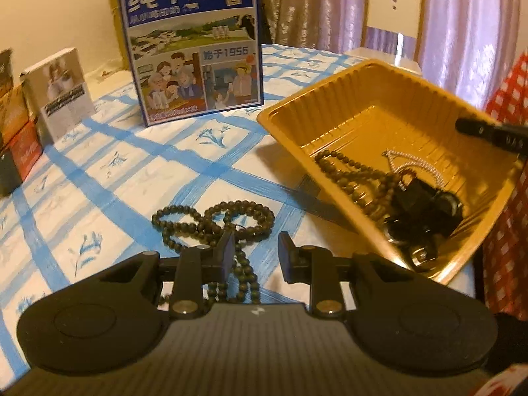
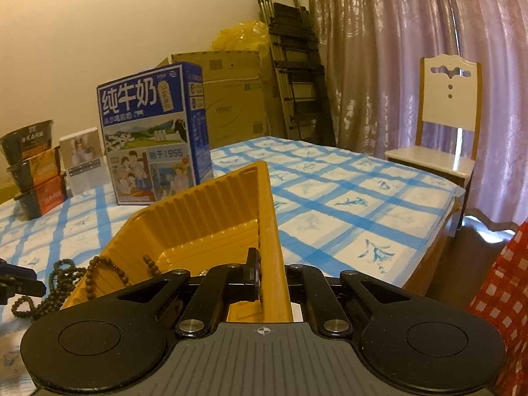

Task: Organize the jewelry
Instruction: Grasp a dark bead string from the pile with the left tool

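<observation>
I have my right gripper (image 2: 269, 275) clamped on the rim of the tilted, ribbed yellow plastic tray (image 1: 369, 105), which already holds a beaded strand, silver chain and black pieces, while my left gripper (image 1: 255, 254) hovers open over the dark bead necklace (image 1: 211, 217) left on the blue-checked tablecloth (image 1: 115, 165).

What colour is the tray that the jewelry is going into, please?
The tray is golden yellow with ribbed walls, clearest in the left wrist view.
</observation>
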The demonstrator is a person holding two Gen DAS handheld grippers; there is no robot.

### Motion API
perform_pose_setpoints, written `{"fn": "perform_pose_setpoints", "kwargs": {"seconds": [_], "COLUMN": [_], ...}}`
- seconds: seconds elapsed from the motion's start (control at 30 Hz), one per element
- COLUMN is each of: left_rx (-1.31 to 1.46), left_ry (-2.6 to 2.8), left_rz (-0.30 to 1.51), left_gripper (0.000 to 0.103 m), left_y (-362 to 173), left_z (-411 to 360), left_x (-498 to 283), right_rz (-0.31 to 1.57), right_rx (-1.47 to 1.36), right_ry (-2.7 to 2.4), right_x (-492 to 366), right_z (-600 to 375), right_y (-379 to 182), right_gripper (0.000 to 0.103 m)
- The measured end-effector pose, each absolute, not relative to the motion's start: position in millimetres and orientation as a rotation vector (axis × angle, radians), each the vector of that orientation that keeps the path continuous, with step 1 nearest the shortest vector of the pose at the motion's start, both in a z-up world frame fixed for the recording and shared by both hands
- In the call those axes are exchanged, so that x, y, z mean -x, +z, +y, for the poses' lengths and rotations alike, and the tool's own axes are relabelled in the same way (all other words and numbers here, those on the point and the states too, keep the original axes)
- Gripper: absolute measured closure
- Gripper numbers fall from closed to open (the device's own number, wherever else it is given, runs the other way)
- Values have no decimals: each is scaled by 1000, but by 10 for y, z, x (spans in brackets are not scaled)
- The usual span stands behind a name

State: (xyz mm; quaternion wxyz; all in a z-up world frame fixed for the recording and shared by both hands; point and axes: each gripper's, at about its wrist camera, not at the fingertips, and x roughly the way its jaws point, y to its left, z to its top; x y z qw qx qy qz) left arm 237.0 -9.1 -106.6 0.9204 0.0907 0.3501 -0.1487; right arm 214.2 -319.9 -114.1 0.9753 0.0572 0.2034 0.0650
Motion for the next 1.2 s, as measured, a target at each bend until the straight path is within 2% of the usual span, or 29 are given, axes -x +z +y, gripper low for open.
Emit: {"fn": "perform_pose_setpoints", "kwargs": {"seconds": [0.3,0.5,0.7,0.73,0.97,1.2], "left_rx": [-391,-488,-451,-445,-338,-186], "left_ry": [-390,-391,-389,-386,-375,-370], "left_rz": [682,711,750,758,765,716], "left_gripper": [70,71,95,97,97,97], "left_y": [-1268,-1466,-1495,-1488,-1361,-1011], "left_z": [-291,-373,-317,-312,-231,-109], "left_x": [-2626,-2757,-2740,-2728,-2577,-2366], "right_rz": [419,420,426,426,428,432], "right_rx": [-125,-125,-142,-143,-144,-148], "right_ry": [129,129,126,127,127,127], "right_x": [-2142,-2142,-2143,-2148,-2147,-2132], "right_z": [-3240,-3240,-3247,-3249,-3253,-3249], "right_y": [-1159,-1163,-1183,-1178,-1181,-1186], "right_gripper": [97,97,97,97,97,97]}}
